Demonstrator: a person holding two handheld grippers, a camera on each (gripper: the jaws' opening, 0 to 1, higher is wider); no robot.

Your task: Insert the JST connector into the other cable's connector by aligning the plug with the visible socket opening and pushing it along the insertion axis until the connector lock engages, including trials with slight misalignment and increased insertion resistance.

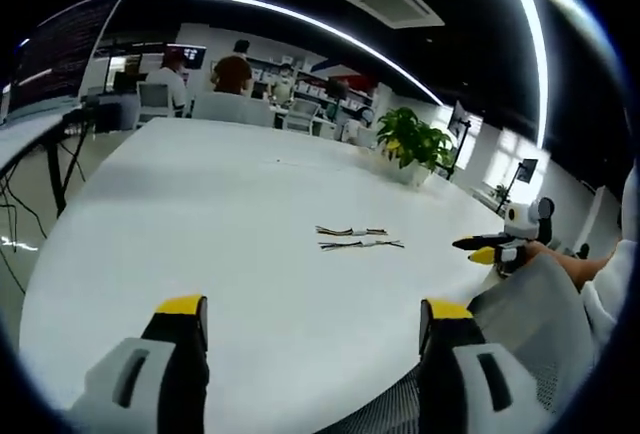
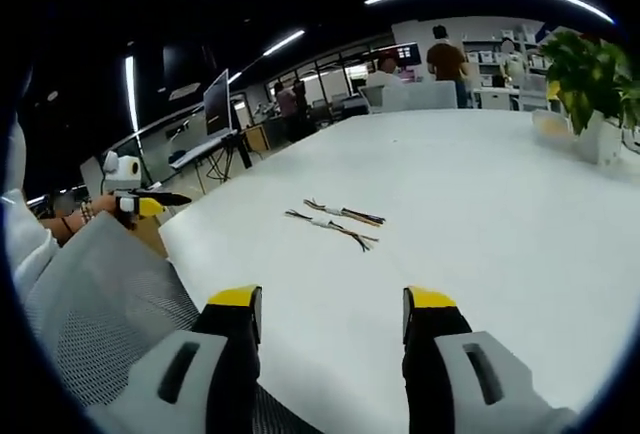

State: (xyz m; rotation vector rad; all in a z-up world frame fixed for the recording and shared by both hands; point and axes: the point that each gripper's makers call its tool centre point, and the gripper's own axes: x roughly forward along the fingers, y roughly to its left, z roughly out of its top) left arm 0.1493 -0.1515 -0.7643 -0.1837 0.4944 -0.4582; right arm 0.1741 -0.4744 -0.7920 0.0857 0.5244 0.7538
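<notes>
Task not begun: two thin multicoloured wire cables with white connectors [image 2: 333, 220] lie unmated, side by side, on the white round table [image 1: 230, 214]. Left gripper [image 1: 314, 326] and right gripper [image 2: 332, 316] hover well short, jaws spread and empty.

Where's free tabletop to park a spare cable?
Bare table all around the two cables: a wide patch between them and both open tools, more toward the plant. Crowded only at the near edge, by the mesh chair back.

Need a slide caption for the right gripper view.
Open right hand-held gripper faces two loose cables lying side by side on the white table, before pickup.
</notes>
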